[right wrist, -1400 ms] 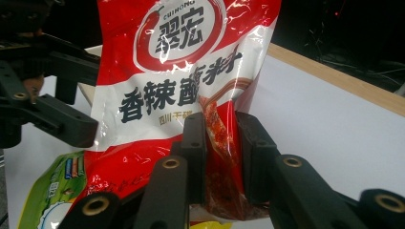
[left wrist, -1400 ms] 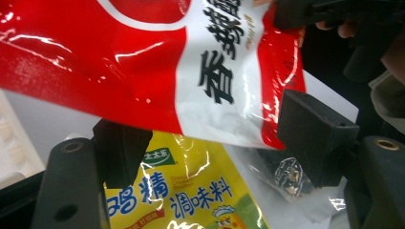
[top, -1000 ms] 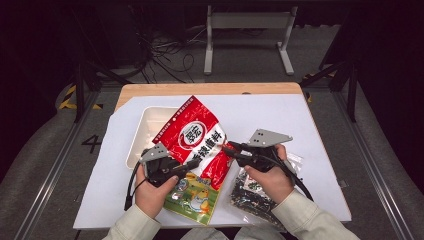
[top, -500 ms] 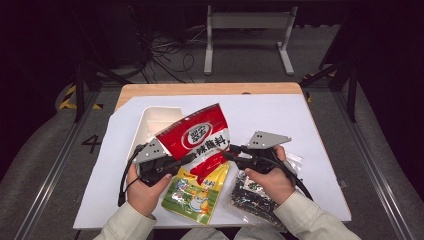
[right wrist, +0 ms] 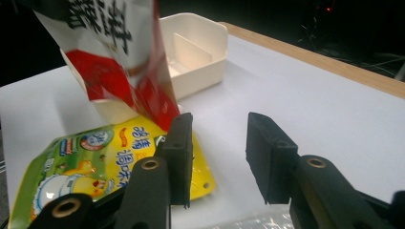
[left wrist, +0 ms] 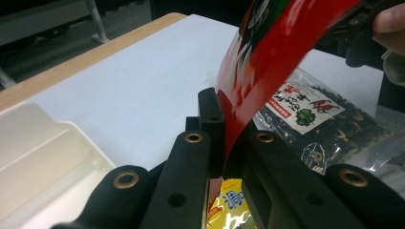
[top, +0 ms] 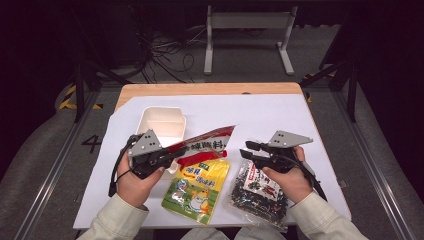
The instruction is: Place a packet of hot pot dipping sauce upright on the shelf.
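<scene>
My left gripper [top: 167, 156] [left wrist: 228, 125] is shut on the lower edge of a red snack packet [top: 205, 145] [left wrist: 272, 52], which hangs above the table and leans right. In the right gripper view the red packet [right wrist: 119, 47] hangs at the upper left. My right gripper [top: 248, 150] [right wrist: 217, 143] stands apart to its right, open; its jaws have just been opening and nothing is between them. Below lie a yellow packet [top: 197, 187] [right wrist: 81, 152] and a dark seaweed packet [top: 257, 192] [left wrist: 320, 114], the latter partly under the right hand.
A white divided container [top: 160, 122] [right wrist: 196, 47] [left wrist: 38, 152] stands behind the left gripper on a white sheet [top: 260, 117] over the wooden table [top: 210, 89]. Dark floor, cables and a metal stand lie beyond the far edge.
The right gripper has let go of the red packet and drawn away to the right. The left gripper has lifted with the packet, which has swung from upright to leaning right.
</scene>
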Available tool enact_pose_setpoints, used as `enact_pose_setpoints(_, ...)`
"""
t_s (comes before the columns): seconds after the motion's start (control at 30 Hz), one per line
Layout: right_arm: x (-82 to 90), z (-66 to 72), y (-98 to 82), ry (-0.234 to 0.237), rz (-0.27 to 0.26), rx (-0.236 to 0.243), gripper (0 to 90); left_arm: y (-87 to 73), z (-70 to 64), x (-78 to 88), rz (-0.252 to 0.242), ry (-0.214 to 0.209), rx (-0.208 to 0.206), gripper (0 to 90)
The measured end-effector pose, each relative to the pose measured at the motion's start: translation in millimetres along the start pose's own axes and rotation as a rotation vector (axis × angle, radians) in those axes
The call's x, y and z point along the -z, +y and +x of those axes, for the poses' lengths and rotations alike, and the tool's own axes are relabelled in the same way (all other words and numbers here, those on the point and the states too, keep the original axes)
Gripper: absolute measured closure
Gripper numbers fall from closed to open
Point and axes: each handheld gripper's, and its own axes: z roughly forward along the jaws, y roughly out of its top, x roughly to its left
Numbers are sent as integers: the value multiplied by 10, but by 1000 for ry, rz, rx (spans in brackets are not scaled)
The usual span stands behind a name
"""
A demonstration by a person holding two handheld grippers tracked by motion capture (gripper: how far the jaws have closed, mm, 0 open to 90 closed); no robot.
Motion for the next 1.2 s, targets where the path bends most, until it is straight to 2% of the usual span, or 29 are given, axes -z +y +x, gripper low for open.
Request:
enact_pose_setpoints(0.1,56,-69,-42,-10,4,-10,618,40,52,40,9,6,-8,900)
enact_pose_setpoints(0.27,155,-147,-87,-26,19,7,615,91,129,84,19,13,-19,900)
enact_pose_setpoints(0.63,253,-234,-231,-48,61,34,600,181,380,193,29,38,-32,900)
enact_pose_setpoints(0.77,309,-289,-291,-64,78,26,596,213,506,216,35,60,-34,900)
enact_pose_setpoints(0.93,394,-328,-303,-87,68,15,596,236,679,225,41,83,-44,900)
enact_pose_setpoints(1.03,441,-348,-316,-101,64,5,596,244,748,225,52,92,-56,900)
enact_pose_setpoints(1.2,502,-383,-347,-116,64,-9,596,247,846,214,49,106,-52,900)
